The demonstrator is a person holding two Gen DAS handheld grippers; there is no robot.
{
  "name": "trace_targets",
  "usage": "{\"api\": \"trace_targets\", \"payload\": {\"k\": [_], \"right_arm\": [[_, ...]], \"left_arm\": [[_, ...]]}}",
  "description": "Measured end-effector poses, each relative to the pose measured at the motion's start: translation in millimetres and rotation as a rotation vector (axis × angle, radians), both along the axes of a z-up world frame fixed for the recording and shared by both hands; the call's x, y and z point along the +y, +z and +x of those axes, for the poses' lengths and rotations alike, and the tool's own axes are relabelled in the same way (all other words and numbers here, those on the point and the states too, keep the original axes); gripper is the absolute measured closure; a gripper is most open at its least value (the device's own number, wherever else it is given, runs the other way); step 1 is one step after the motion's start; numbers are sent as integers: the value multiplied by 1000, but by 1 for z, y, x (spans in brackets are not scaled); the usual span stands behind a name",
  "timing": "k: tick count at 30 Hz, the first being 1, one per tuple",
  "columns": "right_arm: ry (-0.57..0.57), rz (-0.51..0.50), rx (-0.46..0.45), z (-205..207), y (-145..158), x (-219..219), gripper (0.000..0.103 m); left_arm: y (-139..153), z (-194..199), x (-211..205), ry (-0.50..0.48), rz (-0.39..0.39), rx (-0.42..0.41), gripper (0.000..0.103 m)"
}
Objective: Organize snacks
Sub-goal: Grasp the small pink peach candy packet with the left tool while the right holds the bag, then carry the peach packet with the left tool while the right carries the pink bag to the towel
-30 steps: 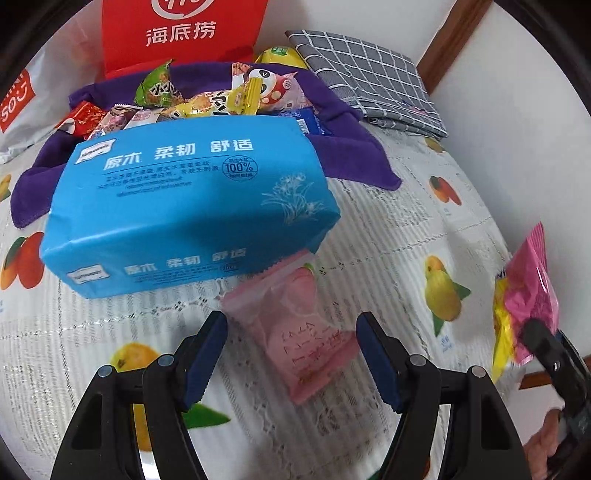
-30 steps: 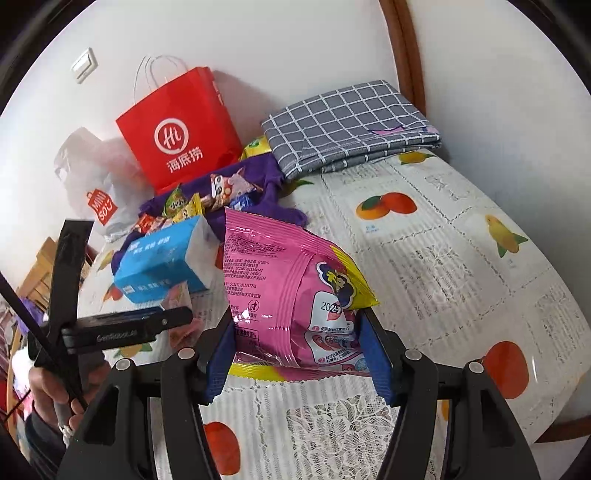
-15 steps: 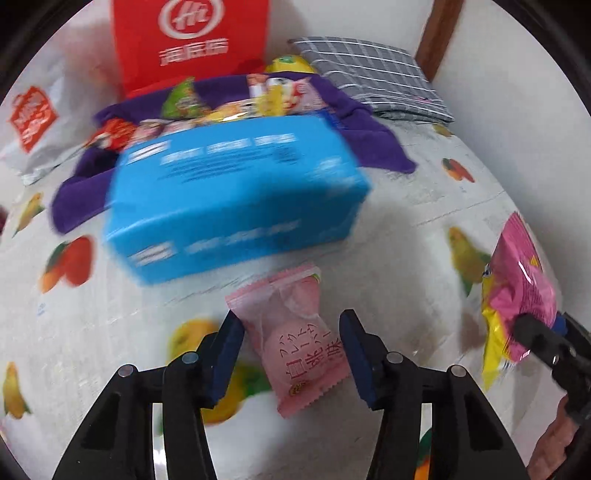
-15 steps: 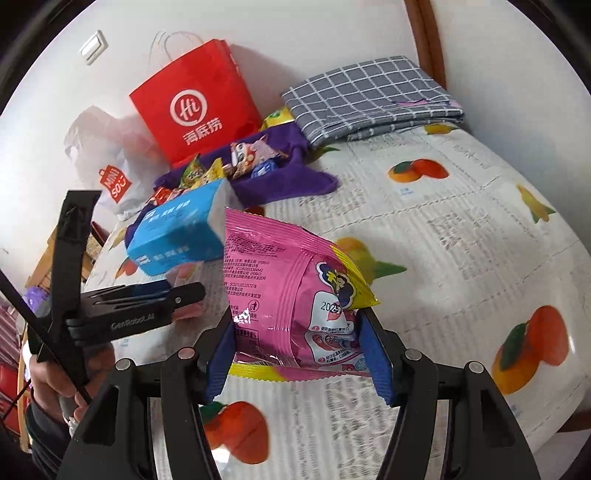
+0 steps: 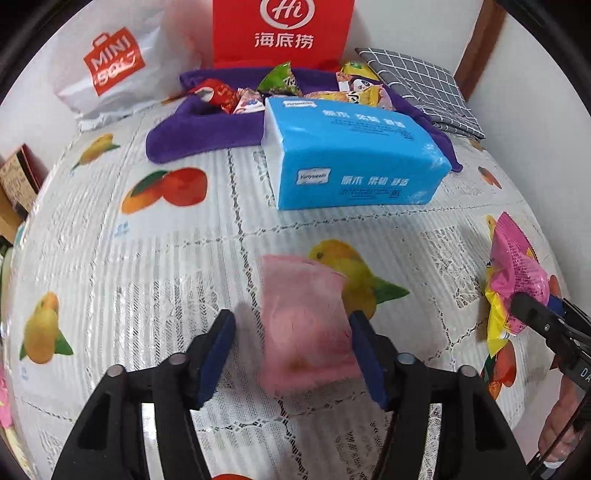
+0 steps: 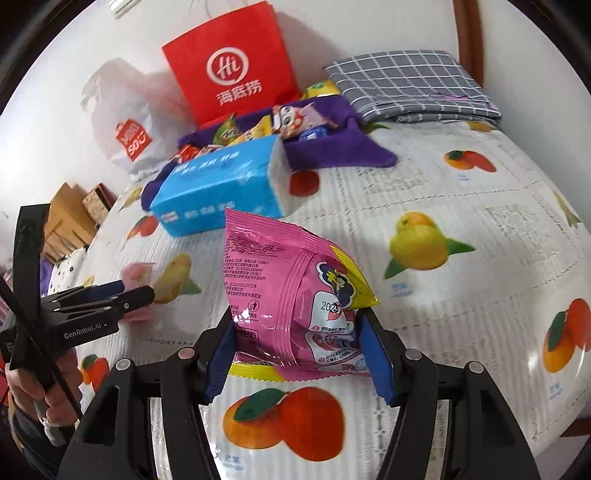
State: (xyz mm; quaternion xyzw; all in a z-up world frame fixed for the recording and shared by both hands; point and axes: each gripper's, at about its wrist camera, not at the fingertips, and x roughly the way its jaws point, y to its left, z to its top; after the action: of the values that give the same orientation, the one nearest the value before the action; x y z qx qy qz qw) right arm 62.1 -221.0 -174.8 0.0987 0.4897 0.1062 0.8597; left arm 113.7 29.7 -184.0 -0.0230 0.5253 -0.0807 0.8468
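Observation:
My left gripper (image 5: 291, 350) is open around a pale pink snack packet (image 5: 304, 325), blurred; only the right finger touches it, and whether it is lifted off the tablecloth is unclear. My right gripper (image 6: 295, 350) is shut on a bright pink and yellow snack bag (image 6: 291, 299), held above the tablecloth; it also shows in the left wrist view (image 5: 511, 291). The left gripper shows in the right wrist view (image 6: 122, 295) with the pale packet (image 6: 136, 273). Several snacks (image 5: 280, 86) lie on a purple cloth (image 5: 207, 129) at the back.
A blue tissue pack (image 5: 351, 151) lies in front of the purple cloth. A red paper bag (image 5: 282, 31), a white Miniso bag (image 5: 110, 66) and a folded grey checked cloth (image 5: 421, 88) stand at the back by the wall. The fruit-print tablecloth (image 5: 147, 258) covers the table.
My left gripper has pulled back from the tissue pack toward the front, and the pale pink packet has come along between its fingers. The right gripper still holds its bag.

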Motion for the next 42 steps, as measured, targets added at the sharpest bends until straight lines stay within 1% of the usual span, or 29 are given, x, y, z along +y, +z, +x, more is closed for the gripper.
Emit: {"api": "trace_targets", "payload": {"k": [2, 5, 6, 8, 12, 17, 26, 30, 35, 37, 38, 39, 42], "right_arm": [[-2, -9, 2, -1, 0, 1, 41], [-15, -19, 11, -1, 1, 0, 41], [-19, -22, 10, -1, 2, 0, 41], [-28, -35, 12, -1, 3, 1, 41], [-37, -47, 15, -2, 5, 2, 41], [-47, -42, 15, -6, 7, 3, 41], [-47, -31, -8, -17, 16, 3, 41], [-33, -19, -20, -21, 19, 4, 41], [-18, -14, -34, -27, 23, 5, 41], [-23, -7, -39, -28, 24, 4, 41], [-25, -2, -42, -29, 24, 3, 41], [-28, 5, -45, -30, 24, 2, 41], [-41, 23, -50, -33, 24, -2, 41]], "left_arm": [[-1, -1, -1, -3, -2, -6, 36], [0, 0, -5, -15, 8, -29, 37], [0, 1, -6, -20, 1, -32, 40], [-2, 2, -6, -20, -4, -34, 50], [-1, 2, -2, -24, -42, -49, 51], [4, -2, 7, -11, -85, -45, 51], [18, -23, 12, 5, -93, -81, 51], [17, -32, 14, 17, -76, -78, 50], [2, -30, 17, 31, -65, -21, 50], [3, -29, 16, 37, -64, -32, 45], [3, -27, 15, 38, -56, -35, 42], [3, -25, 14, 41, -46, -33, 40], [0, -18, 8, 47, 7, -38, 41]]}}
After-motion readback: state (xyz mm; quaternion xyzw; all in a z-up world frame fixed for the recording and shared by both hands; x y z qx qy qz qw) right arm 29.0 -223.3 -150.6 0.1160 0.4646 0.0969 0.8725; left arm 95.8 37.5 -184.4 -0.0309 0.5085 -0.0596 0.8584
